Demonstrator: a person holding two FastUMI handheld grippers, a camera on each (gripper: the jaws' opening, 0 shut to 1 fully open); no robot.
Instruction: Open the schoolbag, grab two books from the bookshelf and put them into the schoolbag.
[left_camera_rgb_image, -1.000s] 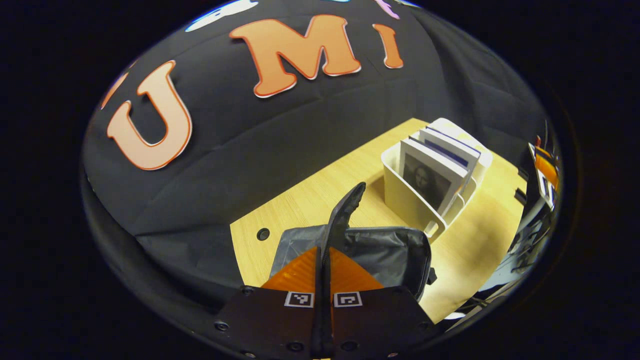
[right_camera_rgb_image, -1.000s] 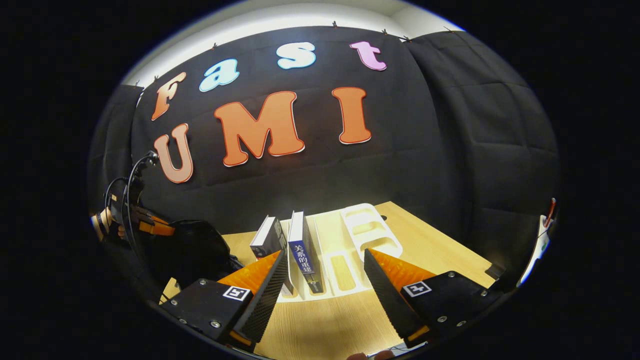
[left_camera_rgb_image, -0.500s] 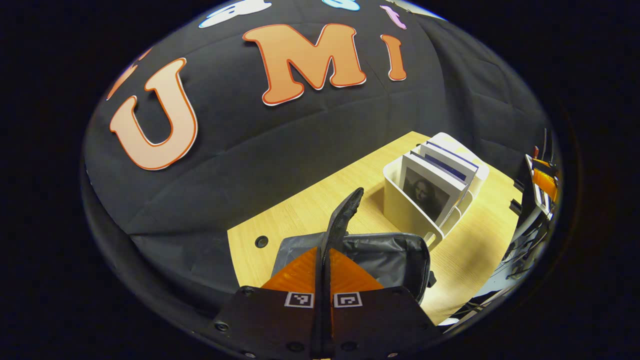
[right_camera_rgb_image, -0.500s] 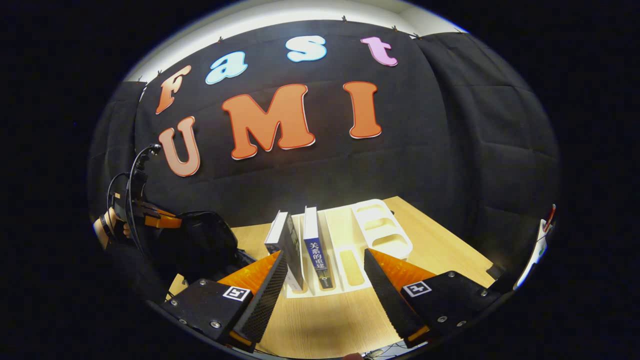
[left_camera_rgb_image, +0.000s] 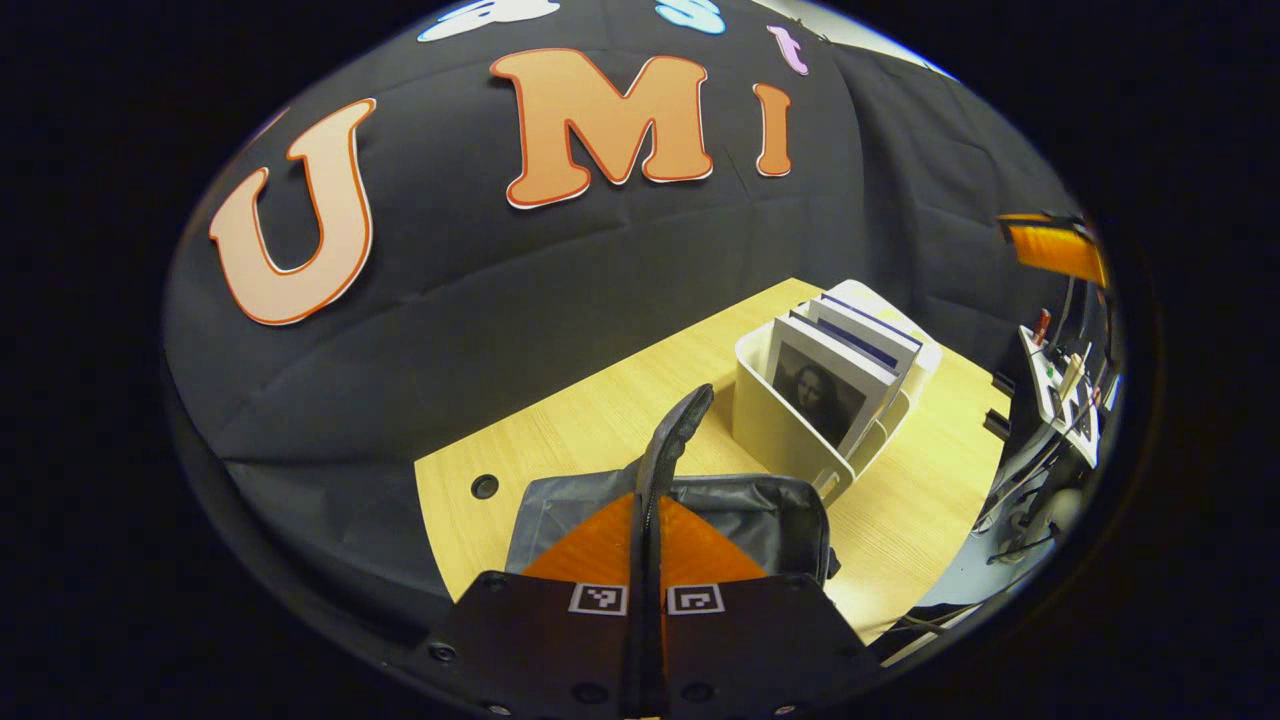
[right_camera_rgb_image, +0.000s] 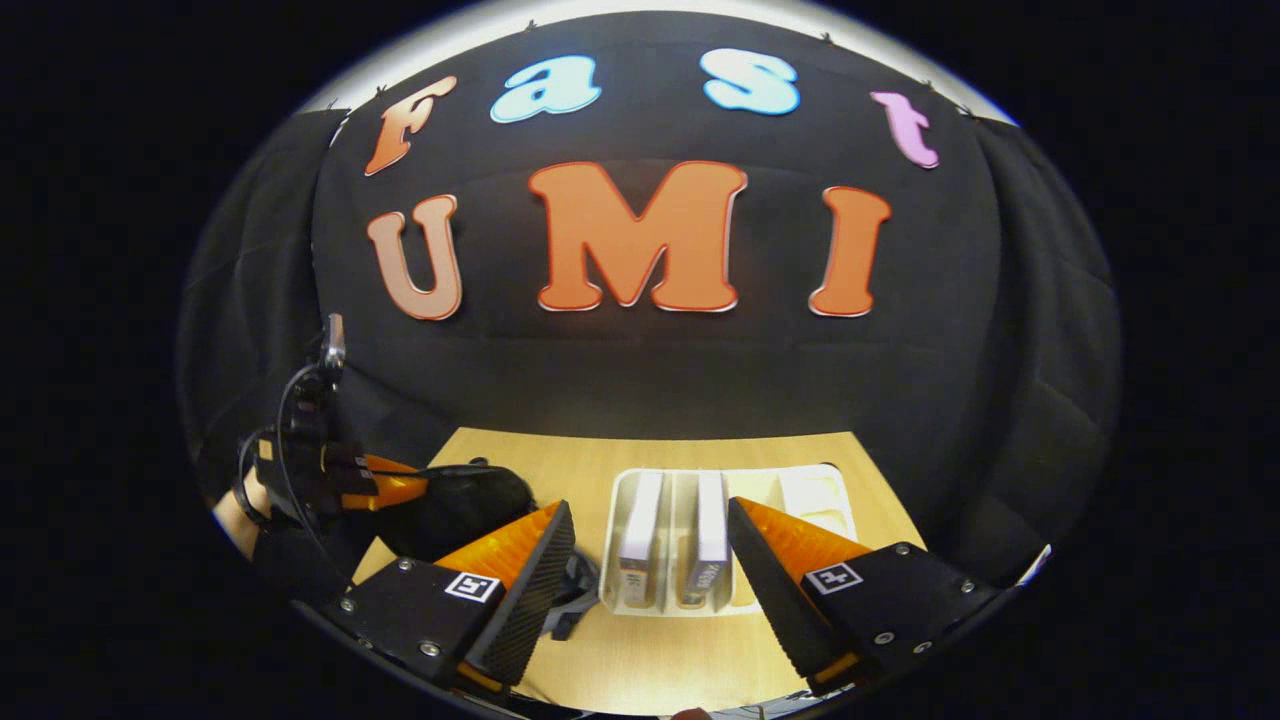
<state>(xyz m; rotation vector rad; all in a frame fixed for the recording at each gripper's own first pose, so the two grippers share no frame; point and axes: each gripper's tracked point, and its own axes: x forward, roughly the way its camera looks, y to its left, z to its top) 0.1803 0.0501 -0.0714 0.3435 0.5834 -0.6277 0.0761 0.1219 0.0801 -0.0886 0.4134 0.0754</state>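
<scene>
- Schoolbag (left_camera_rgb_image: 690, 510) sits low and centre in the left gripper view, grey lining showing through its open mouth, resting on the light wooden worktop (left_camera_rgb_image: 600, 420).
- The left tongs (left_camera_rgb_image: 648, 560) are pressed together at the bottom centre, clamped on a black strap (left_camera_rgb_image: 672, 445) that stands up from the bag's edge.
- Just right of the bag is the white bookshelf (left_camera_rgb_image: 775, 430), with books (left_camera_rgb_image: 830, 385) upright in its slots; the front cover carries a portrait picture, no lettering legible.
- In the right gripper view, the right tongs (right_camera_rgb_image: 650, 560) are spread wide at the bottom, nothing between them.
- The bookshelf (right_camera_rgb_image: 640, 485) lies dead ahead in that gap, apart from both fingers, with two books (right_camera_rgb_image: 640, 530) spine-up; spine print too small to read.
- Square black-and-white marker tags (right_camera_rgb_image: 472, 586) sit on the tong bodies.
- The schoolbag (right_camera_rgb_image: 465, 500) shows at lower left, with the left tongs (right_camera_rgb_image: 395, 488) on it.
</scene>
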